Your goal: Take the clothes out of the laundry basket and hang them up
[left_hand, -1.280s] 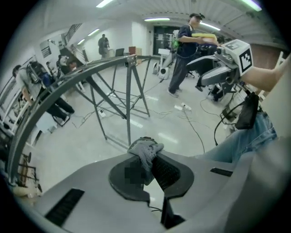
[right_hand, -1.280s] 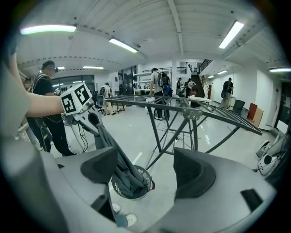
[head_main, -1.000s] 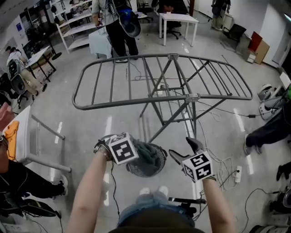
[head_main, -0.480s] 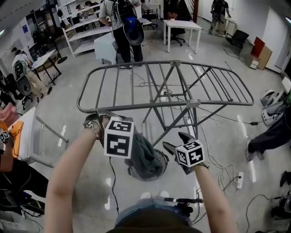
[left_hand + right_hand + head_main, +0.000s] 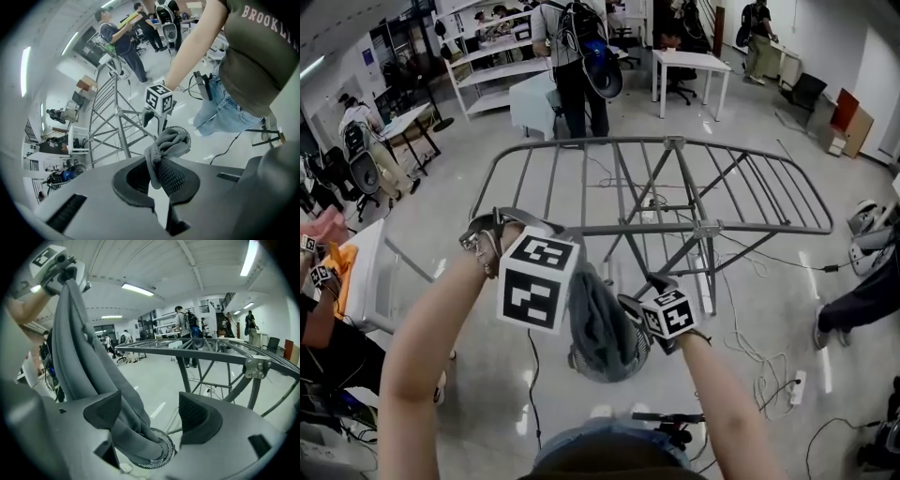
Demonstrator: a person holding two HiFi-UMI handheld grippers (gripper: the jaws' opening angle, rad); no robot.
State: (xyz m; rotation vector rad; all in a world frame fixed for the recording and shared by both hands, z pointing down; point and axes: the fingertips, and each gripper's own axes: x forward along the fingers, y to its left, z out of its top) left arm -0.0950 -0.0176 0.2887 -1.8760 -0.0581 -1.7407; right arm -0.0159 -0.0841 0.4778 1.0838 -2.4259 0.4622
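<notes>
Open floor (image 5: pixel 487 403) surrounds the person's feet, with cables (image 5: pixel 759 367) trailing off to the right. The left gripper (image 5: pixel 157 173) has its jaws clamped on the top of a grey garment (image 5: pixel 600 323), which hangs down into the round laundry basket (image 5: pixel 605 378) on the floor. The right gripper (image 5: pixel 152 411) has its jaws wide apart, gripping nothing; the garment hangs just beside one of them. Beyond both stands the drying rack (image 5: pixel 750 225), its front rail nearest.

The grey floor (image 5: pixel 741 122) bears the drying rack (image 5: pixel 703 228), laundry basket (image 5: pixel 166 446) and loose cables (image 5: pixel 748 349).
</notes>
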